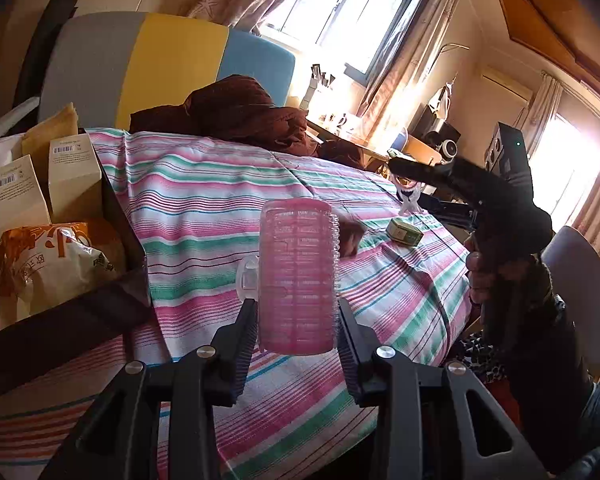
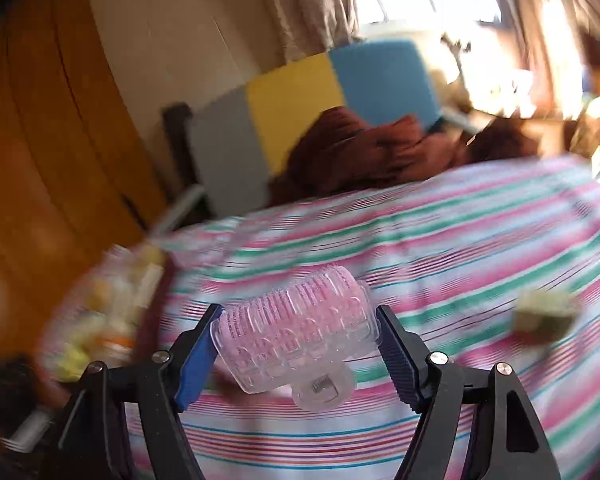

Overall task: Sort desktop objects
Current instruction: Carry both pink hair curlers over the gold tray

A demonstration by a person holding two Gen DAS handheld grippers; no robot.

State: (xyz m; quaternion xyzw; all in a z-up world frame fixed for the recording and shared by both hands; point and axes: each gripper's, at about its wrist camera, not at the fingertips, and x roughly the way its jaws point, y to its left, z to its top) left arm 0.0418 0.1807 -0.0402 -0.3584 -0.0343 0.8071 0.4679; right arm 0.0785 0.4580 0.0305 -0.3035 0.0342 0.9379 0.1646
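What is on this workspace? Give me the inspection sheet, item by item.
Surface: striped cloth.
Job's things: pink roller, upright; clipped roller; green box on the cloth.
Clutter: dark tray with cartons and snack bag; brown cloth heap.
Grippers: left claw shut on pink roller; right claw shut on clipped roller.
Cables: nothing seen.
Surroundings: colour-block chair, windows.

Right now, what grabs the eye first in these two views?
The pink hair roller, upright between the left tool's fingers above the striped cloth. Next, a second pink roller in a clear clip cover, between the right tool's fingers. At far left, a dark box of cartons and snack bags.
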